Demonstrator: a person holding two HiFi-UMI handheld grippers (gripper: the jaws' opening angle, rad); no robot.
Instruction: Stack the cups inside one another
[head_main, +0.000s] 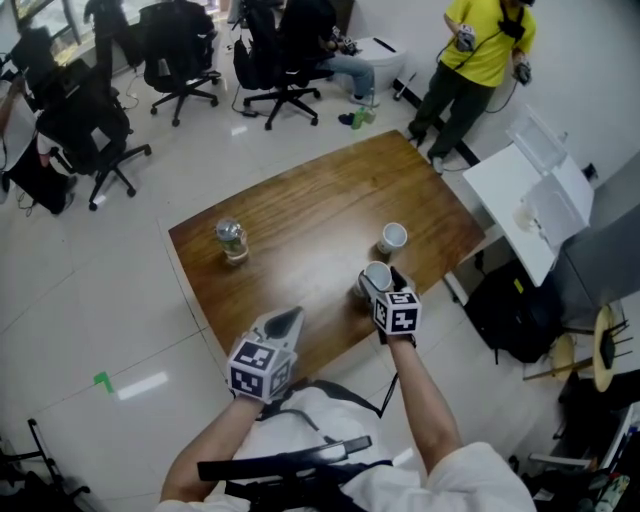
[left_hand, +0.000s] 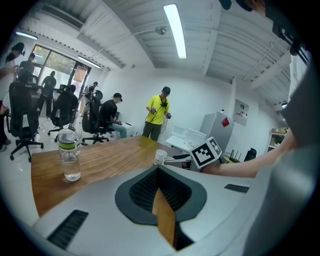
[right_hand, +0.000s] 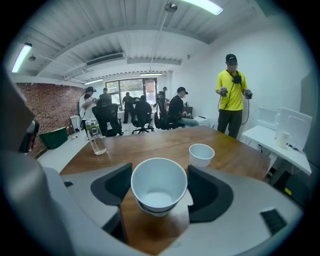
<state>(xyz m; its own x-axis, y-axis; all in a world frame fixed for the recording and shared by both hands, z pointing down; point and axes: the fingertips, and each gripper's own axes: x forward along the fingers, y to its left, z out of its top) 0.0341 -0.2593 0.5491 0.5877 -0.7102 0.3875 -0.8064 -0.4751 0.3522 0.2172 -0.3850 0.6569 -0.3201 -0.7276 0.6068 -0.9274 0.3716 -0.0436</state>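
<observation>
Two white paper cups stand upright on the wooden table (head_main: 300, 215). The near cup (head_main: 377, 273) (right_hand: 159, 186) sits between the jaws of my right gripper (head_main: 379, 282) (right_hand: 159, 192). The jaws stand wide on either side of it with the pads close by its wall, and I see no squeeze. The second cup (head_main: 392, 237) (right_hand: 201, 154) stands a little farther back and to the right, empty and untouched. My left gripper (head_main: 288, 320) (left_hand: 159, 172) hovers over the table's near edge, well to the left of both cups, with its jaws together and nothing in them.
A clear water bottle (head_main: 231, 240) (left_hand: 69, 155) (right_hand: 95, 137) stands at the table's far left. A white side table (head_main: 530, 200) is to the right, office chairs (head_main: 180, 50) beyond. A person in a yellow shirt (head_main: 480, 50) stands past the far corner.
</observation>
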